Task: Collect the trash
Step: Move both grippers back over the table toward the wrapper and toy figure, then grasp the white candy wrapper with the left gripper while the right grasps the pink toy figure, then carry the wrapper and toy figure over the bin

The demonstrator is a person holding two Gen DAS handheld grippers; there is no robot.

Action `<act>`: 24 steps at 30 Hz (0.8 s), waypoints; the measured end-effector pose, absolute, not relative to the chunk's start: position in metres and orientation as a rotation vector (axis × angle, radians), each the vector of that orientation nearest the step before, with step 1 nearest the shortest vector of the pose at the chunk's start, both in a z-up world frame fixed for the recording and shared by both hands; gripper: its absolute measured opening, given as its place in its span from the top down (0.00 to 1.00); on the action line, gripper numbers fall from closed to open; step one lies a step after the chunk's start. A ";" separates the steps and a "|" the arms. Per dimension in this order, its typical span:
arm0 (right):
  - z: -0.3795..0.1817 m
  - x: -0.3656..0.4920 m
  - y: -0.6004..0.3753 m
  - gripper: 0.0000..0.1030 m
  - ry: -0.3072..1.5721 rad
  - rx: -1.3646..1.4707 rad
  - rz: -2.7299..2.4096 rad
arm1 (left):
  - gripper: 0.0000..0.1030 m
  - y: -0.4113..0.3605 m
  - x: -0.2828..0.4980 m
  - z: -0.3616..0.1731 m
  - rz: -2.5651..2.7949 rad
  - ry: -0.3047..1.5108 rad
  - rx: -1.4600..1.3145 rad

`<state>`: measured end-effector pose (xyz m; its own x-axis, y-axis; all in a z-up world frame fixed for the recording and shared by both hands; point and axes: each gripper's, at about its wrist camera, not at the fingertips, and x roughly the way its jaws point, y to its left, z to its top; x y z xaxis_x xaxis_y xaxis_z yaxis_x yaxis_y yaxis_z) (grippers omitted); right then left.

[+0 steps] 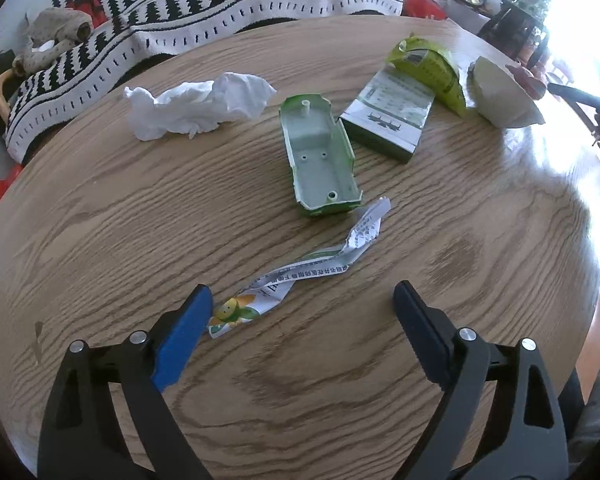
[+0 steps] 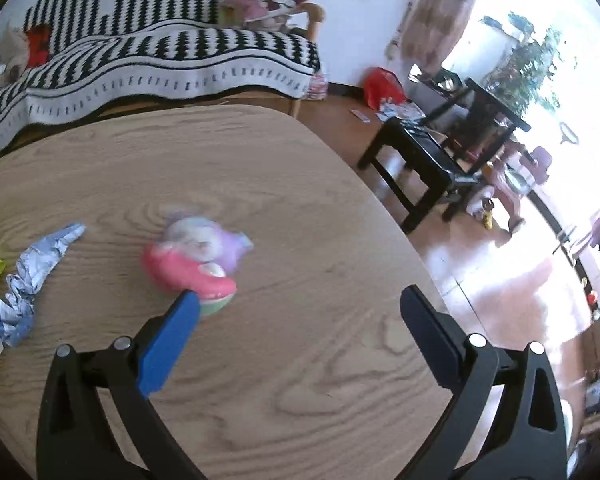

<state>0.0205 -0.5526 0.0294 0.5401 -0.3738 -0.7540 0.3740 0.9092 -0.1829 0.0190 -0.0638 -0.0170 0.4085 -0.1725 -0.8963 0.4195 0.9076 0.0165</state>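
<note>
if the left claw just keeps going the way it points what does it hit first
Most likely the twisted printed wrapper, lying between the open left claw tips and nearer its left finger. Beyond it lies the green plastic tray. Depth is hard to judge; it might meet bare table first.

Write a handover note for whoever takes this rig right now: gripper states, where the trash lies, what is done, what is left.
Left hand-held gripper: open, empty, over the twisted printed wrapper.
Right hand-held gripper: open, empty, beside a blurred pink toy.
Still on the wooden table: white tissue, green plastic tray, green carton, lime bag, crumpled foil.
Done: nothing visibly collected.
Left: all of it; wrapper likely first.
</note>
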 end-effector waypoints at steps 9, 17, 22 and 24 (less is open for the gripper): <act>0.019 0.044 -0.516 0.06 0.925 0.045 -0.266 | 0.18 -0.065 0.016 -0.015 -0.365 1.078 0.247; 0.011 0.067 -0.520 0.50 0.959 0.083 -0.252 | 0.80 -0.064 0.012 -0.008 -0.348 1.034 0.237; 0.018 0.053 -0.530 0.54 0.939 0.110 -0.252 | 0.87 -0.062 0.015 -0.007 -0.333 1.018 0.215; 0.022 0.045 -0.534 0.54 0.931 0.119 -0.255 | 0.88 -0.060 0.016 -0.007 -0.329 1.024 0.191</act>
<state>0.0447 -0.5343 0.0215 0.5696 -0.1655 -0.8051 0.2677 0.9635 -0.0087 0.0164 -0.0600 -0.0065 0.4767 -0.1787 -0.8607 0.3561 0.9344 0.0032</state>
